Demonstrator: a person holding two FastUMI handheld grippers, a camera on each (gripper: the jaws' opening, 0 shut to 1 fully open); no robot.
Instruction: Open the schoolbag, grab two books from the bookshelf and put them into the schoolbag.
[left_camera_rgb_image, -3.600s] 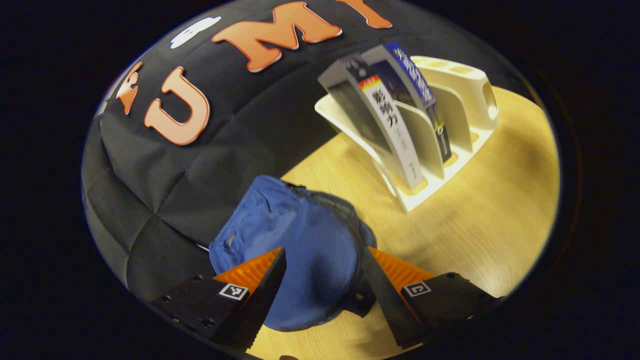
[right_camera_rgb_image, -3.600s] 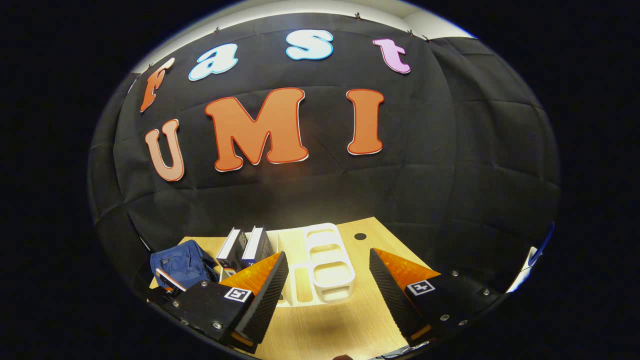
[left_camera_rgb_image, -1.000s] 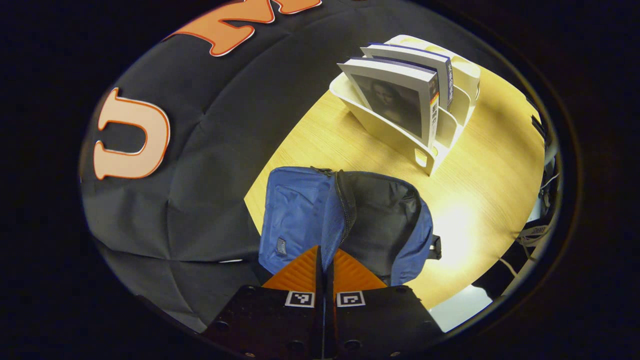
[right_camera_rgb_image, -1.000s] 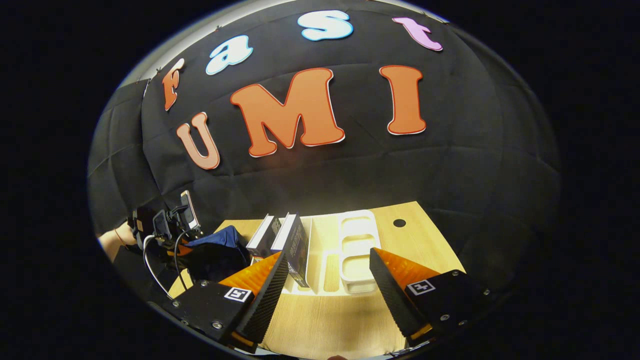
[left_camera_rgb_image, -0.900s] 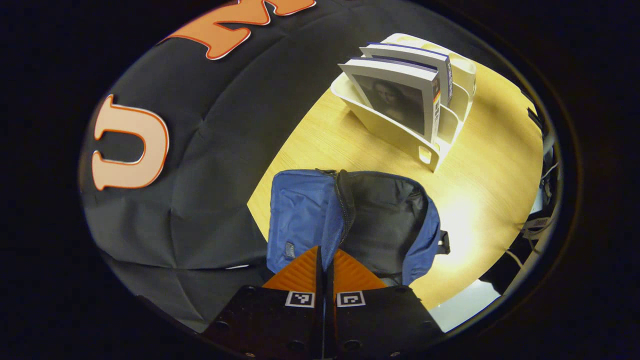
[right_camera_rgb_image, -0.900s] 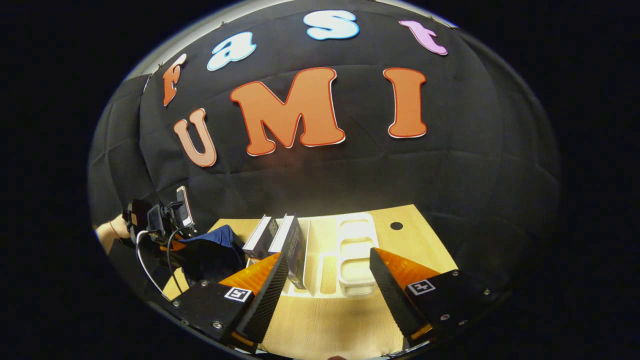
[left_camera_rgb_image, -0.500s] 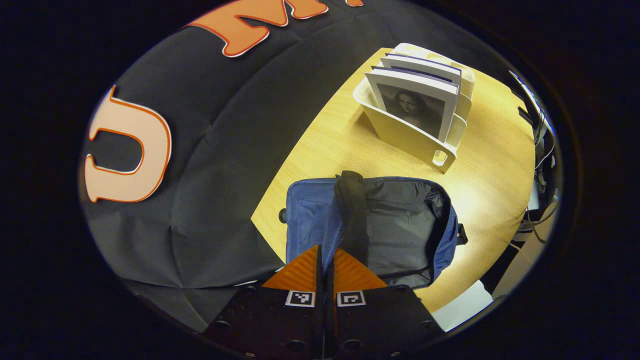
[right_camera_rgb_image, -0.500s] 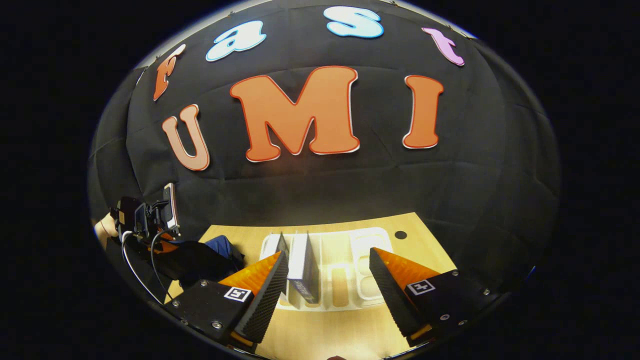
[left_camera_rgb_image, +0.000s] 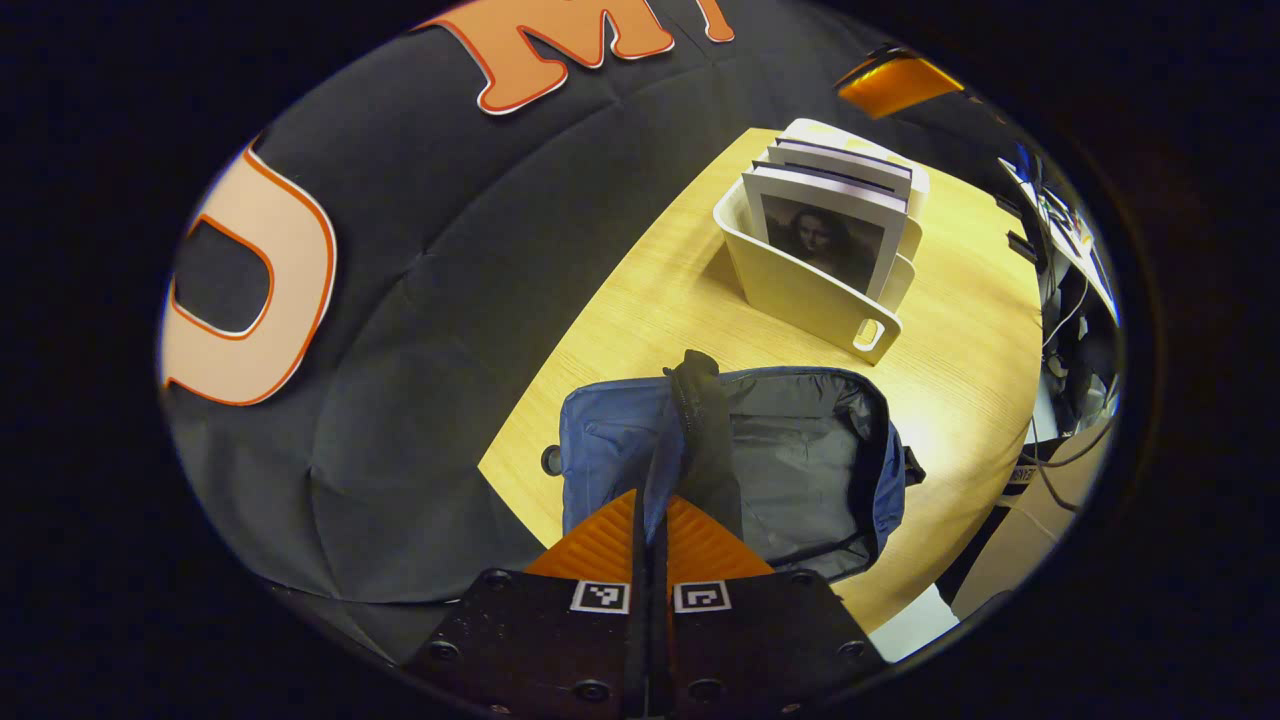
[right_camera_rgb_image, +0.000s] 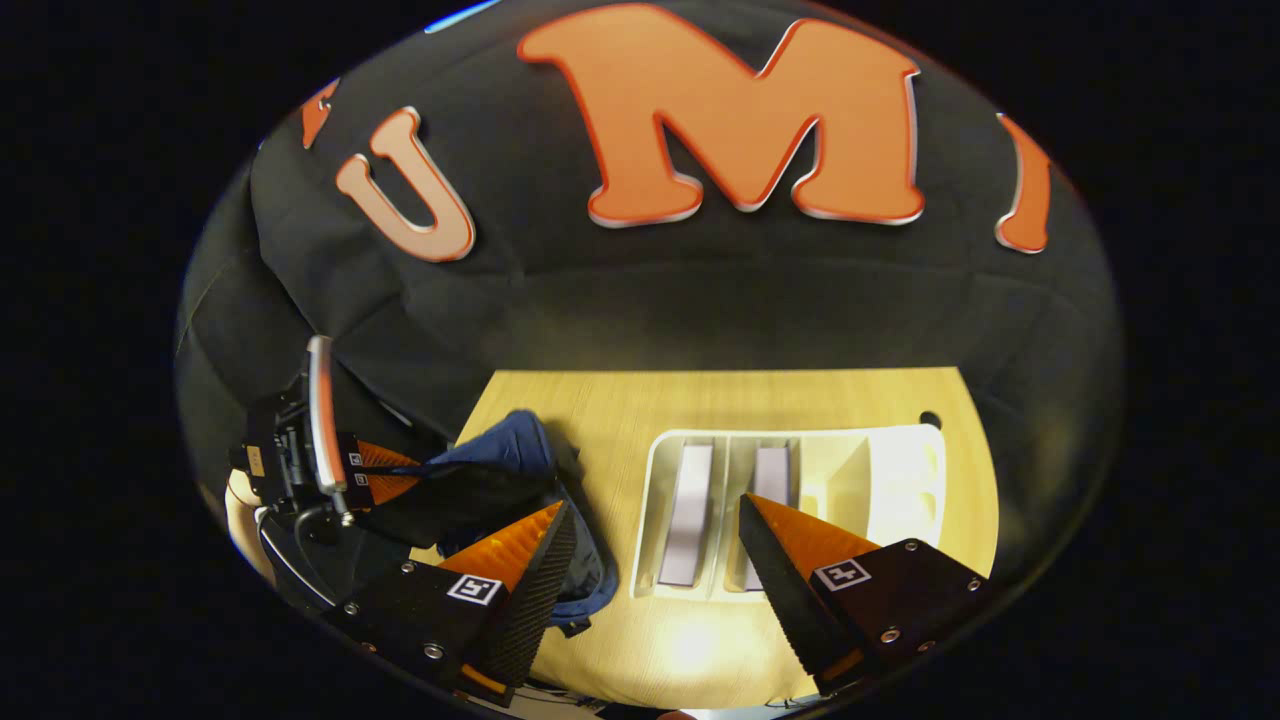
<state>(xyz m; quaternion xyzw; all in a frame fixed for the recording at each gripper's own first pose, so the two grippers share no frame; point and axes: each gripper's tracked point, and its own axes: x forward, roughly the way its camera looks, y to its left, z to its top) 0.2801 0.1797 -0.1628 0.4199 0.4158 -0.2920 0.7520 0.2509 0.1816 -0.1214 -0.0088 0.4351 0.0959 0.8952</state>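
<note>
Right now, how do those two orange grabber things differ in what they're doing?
The left gripper has its jaws shut on the schoolbag flap, holding the schoolbag open; the right gripper has its jaws spread wide and holds nothing. The left sits at the bag; the right hovers above the books in the bookshelf. Both have orange jaws.

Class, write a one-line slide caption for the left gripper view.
Left gripper shut on blue schoolbag's flap, holding it open beside two books in a cream bookshelf.

a recording booth; black cloth wall (right_camera_rgb_image: 700, 300) behind a wooden table (right_camera_rgb_image: 620, 400)
</note>
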